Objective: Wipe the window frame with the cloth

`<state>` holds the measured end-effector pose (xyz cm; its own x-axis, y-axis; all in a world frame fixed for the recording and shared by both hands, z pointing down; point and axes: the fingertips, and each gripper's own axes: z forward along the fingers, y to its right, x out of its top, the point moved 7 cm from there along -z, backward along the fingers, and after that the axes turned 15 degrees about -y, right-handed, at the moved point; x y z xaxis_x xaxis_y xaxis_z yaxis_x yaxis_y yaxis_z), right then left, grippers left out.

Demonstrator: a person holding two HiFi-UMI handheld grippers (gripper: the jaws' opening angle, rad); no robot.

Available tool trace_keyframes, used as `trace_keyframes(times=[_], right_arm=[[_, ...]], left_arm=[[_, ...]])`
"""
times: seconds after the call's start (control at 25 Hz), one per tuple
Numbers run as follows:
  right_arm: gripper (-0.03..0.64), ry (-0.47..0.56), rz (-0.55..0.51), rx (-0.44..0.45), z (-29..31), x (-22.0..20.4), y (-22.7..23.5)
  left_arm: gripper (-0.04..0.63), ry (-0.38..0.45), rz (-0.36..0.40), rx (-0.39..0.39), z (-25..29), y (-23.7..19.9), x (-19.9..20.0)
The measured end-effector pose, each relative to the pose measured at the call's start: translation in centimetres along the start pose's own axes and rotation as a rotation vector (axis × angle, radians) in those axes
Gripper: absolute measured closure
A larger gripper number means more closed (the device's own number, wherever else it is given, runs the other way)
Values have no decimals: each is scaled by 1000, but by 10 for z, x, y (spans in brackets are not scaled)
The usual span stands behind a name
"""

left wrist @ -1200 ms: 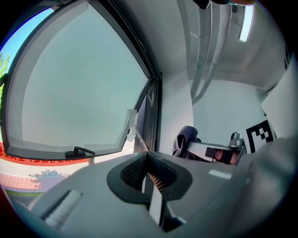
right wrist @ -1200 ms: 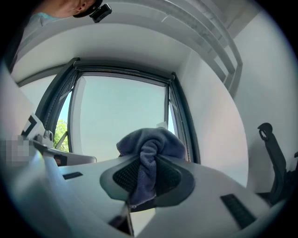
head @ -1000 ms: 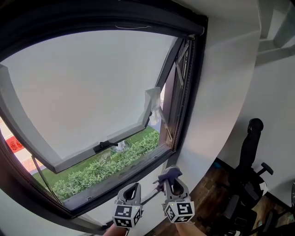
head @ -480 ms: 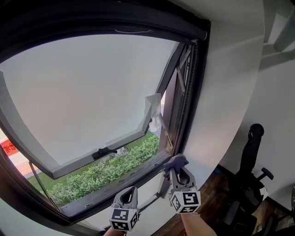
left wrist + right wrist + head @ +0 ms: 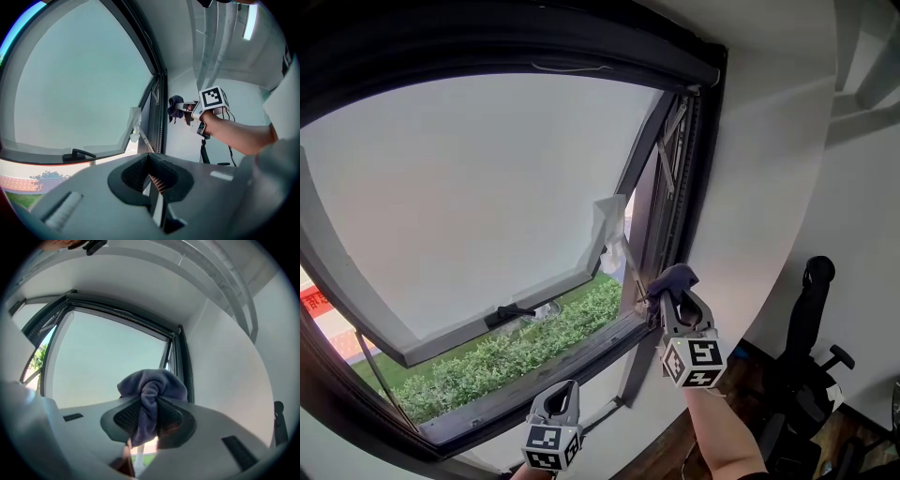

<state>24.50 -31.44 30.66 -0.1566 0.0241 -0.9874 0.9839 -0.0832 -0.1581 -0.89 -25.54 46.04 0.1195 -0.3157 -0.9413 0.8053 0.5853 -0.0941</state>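
wall (image 5: 759, 187): white | floor (image 5: 661, 461): dark wood | chair (image 5: 811, 309): black | hedge (image 5: 516, 352): outside | light: daylight

Daylight came through your window pane (image 5: 478, 187) as a flat pale grey without glare, and it left the frame (image 5: 487, 37) at twelve o'clock nearly black. The wall (image 5: 750, 187) at three o'clock was evenly lit, with soft shadows. Straight lines bowed toward every edge, and both gripper views had black corners. The cloth (image 5: 152, 385) looked slightly soft, and the foreground below it was blurred.

The cloth (image 5: 673, 278) is dusky purple, the window frame (image 5: 698, 169) black, the wall (image 5: 759, 187) white.
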Motion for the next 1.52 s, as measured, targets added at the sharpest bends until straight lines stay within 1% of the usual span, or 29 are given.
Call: trace_keyframes(times=[0.24, 0.4, 0.56, 0.68, 0.84, 1.0, 1.12, 1.36, 1.52], right_arm=[[537, 37, -118, -33, 25, 45, 13], [537, 53, -188, -73, 39, 81, 29], [537, 65, -231, -105, 55, 117, 43], [537, 61, -269, -124, 70, 143, 52], [537, 50, -284, -144, 86, 173, 63], [538, 51, -335, -164, 99, 202, 70], [538, 58, -353, -167, 109, 220, 72], [538, 99, -359, -204, 122, 258, 76], [538, 83, -347, -226, 132, 274, 82]], left_arm=[[588, 5, -7, 16, -4, -4, -1], [588, 1, -9, 29, -8, -7, -3], [588, 1, -23, 57, -14, -12, -5], [588, -17, -37, 71, -21, -14, -3], [588, -31, -51, 104, -28, -22, -8], [588, -26, -53, 129, -32, -28, -6], [588, -14, -48, 148, -37, -32, -4], [588, -5, -85, 198, -48, -43, -8], [588, 3, -88, 222, -54, -50, -7]])
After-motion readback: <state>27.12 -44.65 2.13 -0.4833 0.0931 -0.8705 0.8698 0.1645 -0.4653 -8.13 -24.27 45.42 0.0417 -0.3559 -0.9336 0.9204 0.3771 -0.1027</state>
